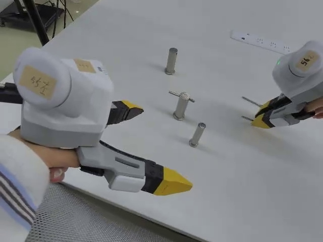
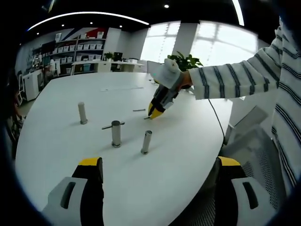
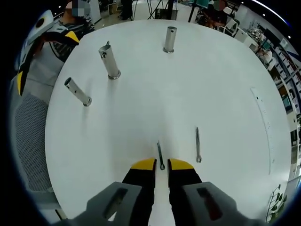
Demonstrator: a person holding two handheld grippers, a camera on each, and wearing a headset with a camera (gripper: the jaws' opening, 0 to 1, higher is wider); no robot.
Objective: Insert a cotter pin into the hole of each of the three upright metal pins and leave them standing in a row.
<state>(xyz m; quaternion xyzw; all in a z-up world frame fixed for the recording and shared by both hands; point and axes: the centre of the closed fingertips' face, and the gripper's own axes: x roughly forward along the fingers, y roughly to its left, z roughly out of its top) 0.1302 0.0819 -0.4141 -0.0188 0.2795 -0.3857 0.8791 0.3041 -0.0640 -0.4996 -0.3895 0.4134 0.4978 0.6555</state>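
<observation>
Right tool (image 3: 162, 165) narrowly open astride loop end of thin silver cotter pin (image 3: 160, 151), nothing gripped. I'd centre, then pinch square.

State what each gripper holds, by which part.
Nothing is gripped. The left gripper is open, empty; the right gripper straddles a cotter pin at its looped end, jaws clear of it.

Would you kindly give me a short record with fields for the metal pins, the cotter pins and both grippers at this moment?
standing: far pin, middle pin, near pin, all upright on the table
fitted: cotter pin through middle pin; the other two bare
loose: nearer cotter pin, farther cotter pin, lying flat
left gripper: open wide, empty
right gripper: jaws narrowly apart, either side of nearer cotter pin's end
</observation>
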